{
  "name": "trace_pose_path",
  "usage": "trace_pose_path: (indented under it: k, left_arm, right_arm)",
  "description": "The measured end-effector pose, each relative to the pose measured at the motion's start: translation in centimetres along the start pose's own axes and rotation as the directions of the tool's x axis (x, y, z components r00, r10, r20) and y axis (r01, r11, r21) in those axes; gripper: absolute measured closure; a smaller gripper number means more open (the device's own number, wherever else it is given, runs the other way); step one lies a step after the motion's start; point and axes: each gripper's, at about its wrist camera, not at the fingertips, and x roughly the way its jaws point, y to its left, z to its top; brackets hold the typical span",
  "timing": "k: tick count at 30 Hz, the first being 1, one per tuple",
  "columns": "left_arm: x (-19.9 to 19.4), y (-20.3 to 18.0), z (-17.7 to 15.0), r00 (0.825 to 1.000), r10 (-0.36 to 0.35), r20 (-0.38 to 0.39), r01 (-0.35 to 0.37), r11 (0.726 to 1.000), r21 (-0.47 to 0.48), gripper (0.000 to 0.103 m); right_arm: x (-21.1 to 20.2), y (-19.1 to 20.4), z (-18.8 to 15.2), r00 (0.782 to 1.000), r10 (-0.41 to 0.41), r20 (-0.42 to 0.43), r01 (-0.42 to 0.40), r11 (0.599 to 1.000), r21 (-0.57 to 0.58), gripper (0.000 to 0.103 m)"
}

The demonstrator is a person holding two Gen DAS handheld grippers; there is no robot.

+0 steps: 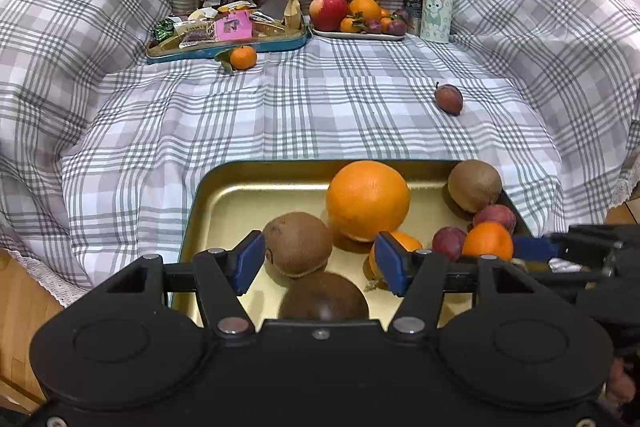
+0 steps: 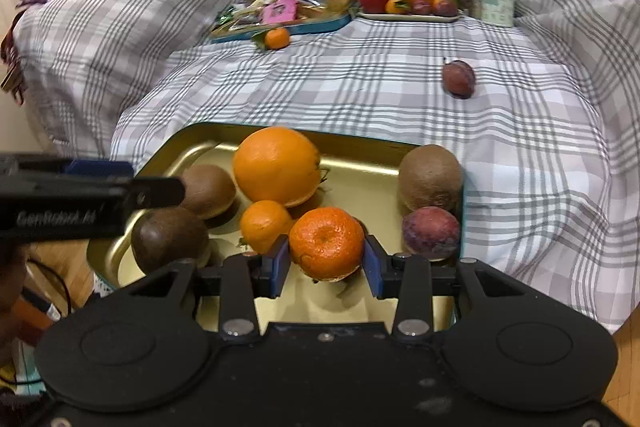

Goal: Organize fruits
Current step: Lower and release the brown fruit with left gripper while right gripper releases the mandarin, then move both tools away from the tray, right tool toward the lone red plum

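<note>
In the gold tray [image 1: 224, 195], going left to right, lie two kiwis, a big orange [image 1: 367, 199], small mandarins, plums and a third kiwi at the far right corner.

The left tongs [image 1: 320, 259] stand open over the tray's near side, blue pads apart, with the near kiwi [image 1: 298, 243] sitting at 12 o'clock between them and nothing gripped. A kiwi is light, with a fuzzy skin that should not slip; ripe ones bruise, so a gentle squeeze across its short middle looks best.

The right tongs [image 2: 326, 259] have a mandarin [image 2: 326, 243] between the pads, which sit right at its sides; they appear to be gripping it, though firm contact is hard to confirm. The mandarin is light and its loose, dimpled peel gives under pressure, so I would hold it across the widest part, stem up, without clamping hard. The plum [image 2: 431, 231] at 2 o'clock has smooth skin and may slide.

Beyond the tray on the checked cloth [image 1: 280, 115], a stray mandarin [image 1: 243, 57] lies at 11 o'clock by the snack tray, and a loose plum [image 1: 449, 99] at 1 o'clock; both are still to be gathered.

In the right view, white lettering on the left tongs' side is blurred, perhaps beginning "Gen". The bottle [image 1: 438, 3] carries a cartoon animal, with no legible words.
</note>
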Motion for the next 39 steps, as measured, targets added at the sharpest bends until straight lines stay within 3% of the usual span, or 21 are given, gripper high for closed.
trace_pose_path:
  k: [11,31,39]
  left_arm:
    - [0.4,0.2,1.1,1.000,0.018,-0.015,-0.018,1.000,-0.022,0.040]
    - [2.2,1.0,1.7,0.987,0.079,-0.141,-0.085,0.996,-0.036,0.040]
    - [2.2,1.5,2.4,0.987,0.098,-0.127,-0.102,0.994,-0.027,0.040]
  right_arm:
    - [-0.3,-0.2,0.6,1.000,-0.005,0.017,0.004,1.000,0.020,0.061]
    - [-0.4,-0.4,1.8,0.998,-0.065,-0.008,0.065,0.997,0.047,0.061]
    - [-0.6,-0.9,3.0,0.997,-0.074,0.004,0.074,0.995,0.066,0.061]
